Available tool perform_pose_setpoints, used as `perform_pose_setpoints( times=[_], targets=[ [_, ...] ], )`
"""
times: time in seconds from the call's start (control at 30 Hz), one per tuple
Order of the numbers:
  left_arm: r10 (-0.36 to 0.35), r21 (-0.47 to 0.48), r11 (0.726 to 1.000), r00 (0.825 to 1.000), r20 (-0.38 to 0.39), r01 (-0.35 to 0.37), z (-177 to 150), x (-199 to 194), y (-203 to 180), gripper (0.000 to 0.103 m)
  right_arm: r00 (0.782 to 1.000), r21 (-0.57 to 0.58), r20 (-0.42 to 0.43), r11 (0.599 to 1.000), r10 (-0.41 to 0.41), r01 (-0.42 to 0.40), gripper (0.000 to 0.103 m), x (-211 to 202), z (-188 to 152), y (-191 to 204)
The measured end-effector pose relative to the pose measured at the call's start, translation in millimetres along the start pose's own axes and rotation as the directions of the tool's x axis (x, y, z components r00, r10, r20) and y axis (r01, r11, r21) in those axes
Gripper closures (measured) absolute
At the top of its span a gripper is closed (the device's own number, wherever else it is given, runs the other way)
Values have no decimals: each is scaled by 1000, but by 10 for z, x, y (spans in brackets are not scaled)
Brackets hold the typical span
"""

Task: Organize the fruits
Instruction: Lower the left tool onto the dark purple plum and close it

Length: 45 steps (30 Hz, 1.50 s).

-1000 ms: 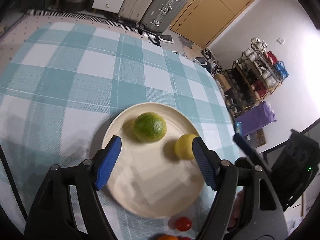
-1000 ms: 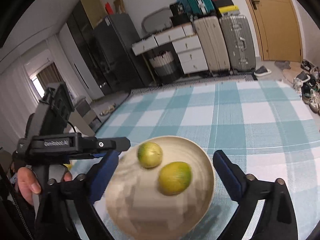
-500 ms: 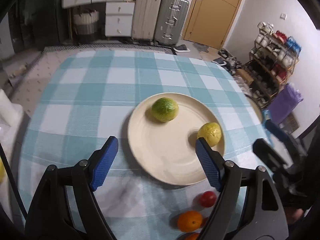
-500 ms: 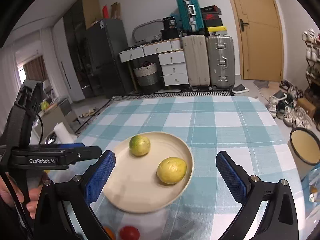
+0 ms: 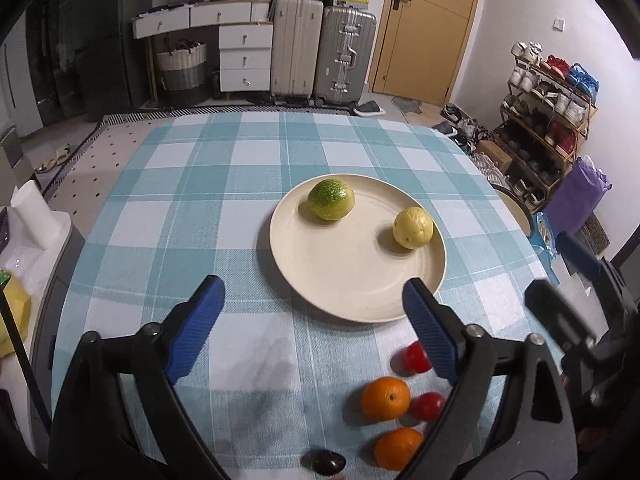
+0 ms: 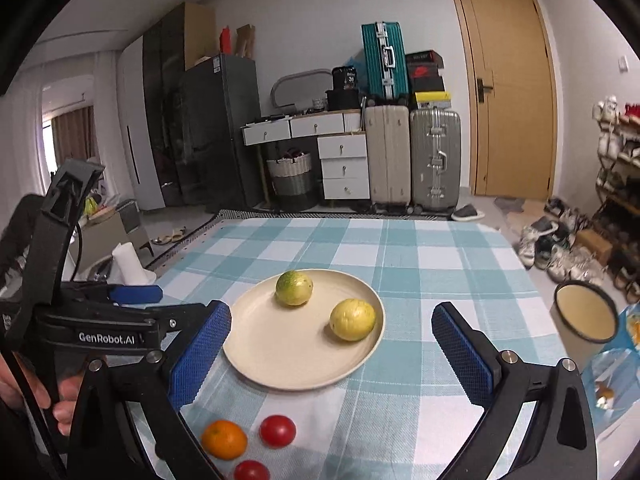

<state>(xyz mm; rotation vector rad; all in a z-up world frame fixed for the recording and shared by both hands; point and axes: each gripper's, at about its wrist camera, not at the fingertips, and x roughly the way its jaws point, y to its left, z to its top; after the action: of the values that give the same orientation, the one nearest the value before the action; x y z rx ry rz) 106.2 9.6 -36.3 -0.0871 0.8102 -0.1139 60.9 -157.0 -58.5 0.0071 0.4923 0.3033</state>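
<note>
A cream plate (image 5: 352, 280) (image 6: 280, 356) sits on the checked tablecloth and holds a green fruit (image 5: 331, 199) (image 6: 294, 288) and a yellow fruit (image 5: 413, 227) (image 6: 353, 319). Near the table's front edge lie two oranges (image 5: 385, 397) (image 5: 398, 448), two red tomatoes (image 5: 416, 357) (image 5: 427, 405) and a dark fruit (image 5: 323, 462). The right wrist view shows one orange (image 6: 224, 444) and two tomatoes (image 6: 277, 431) (image 6: 251, 470). My left gripper (image 5: 312, 312) is open and empty, above the cloth in front of the plate. My right gripper (image 6: 330, 344) is open and empty, over the plate's near side.
An enamel cup (image 6: 586, 318) stands at the table's right edge, with a clear container (image 6: 612, 380) in front of it. A white paper roll (image 5: 34, 212) stands off the left side. Suitcases and drawers stand beyond the far edge.
Both grippers have pulled back and risen away from the plate, staying open. The loose oranges and tomatoes at the front edge have come into view.
</note>
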Motion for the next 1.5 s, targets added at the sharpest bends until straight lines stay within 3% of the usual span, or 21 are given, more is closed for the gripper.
perform_pose_setpoints(
  times=[0.07, 0.2, 0.33, 0.47, 0.7, 0.87, 1.13, 1.37, 1.5],
  targets=[
    [5, 1, 1000, 1000, 19, -5, -64, -69, -2, 2, 1000, -1, -28, 1000, 6, -6, 0, -19, -49, 37],
    [11, 36, 999, 999, 39, -13, -230, -195, -33, 1, 998, -1, -51, 999, 39, -39, 0, -105, -146, 76],
    [13, 43, 999, 999, 30, -15, -388, -254, -32, 1, 998, -22, -52, 999, -32, 31, 0, -194, -262, 134],
    [27, 50, 998, 1000, 2, -27, -572, -241, 16, 1, 997, -36, -76, 999, -9, 6, 0, -271, -400, 184],
    [-54, 27, 998, 995, -84, 57, -924, -153, 138, 1, 990, -9, -138, 999, 39, -41, 0, -369, -616, 220],
    [-25, 65, 997, 994, -109, 32, -1107, -102, 137, 1, 988, 20, -144, 998, 57, -54, 0, -439, -769, 226],
    [-78, 38, 996, 985, -155, 84, -1292, -15, 225, 2, 981, 37, -183, 997, 66, -61, 1, -489, -930, 250],
    [-100, 66, 991, 979, -179, 113, -1313, 12, 183, 20, 980, 37, -184, 997, 80, -74, 1, -571, -1012, 293],
    [-120, 91, 986, 975, -186, 138, -1322, -2, 129, 38, 976, 34, -203, 997, 74, -69, 1, -566, -1076, 310]
  ],
)
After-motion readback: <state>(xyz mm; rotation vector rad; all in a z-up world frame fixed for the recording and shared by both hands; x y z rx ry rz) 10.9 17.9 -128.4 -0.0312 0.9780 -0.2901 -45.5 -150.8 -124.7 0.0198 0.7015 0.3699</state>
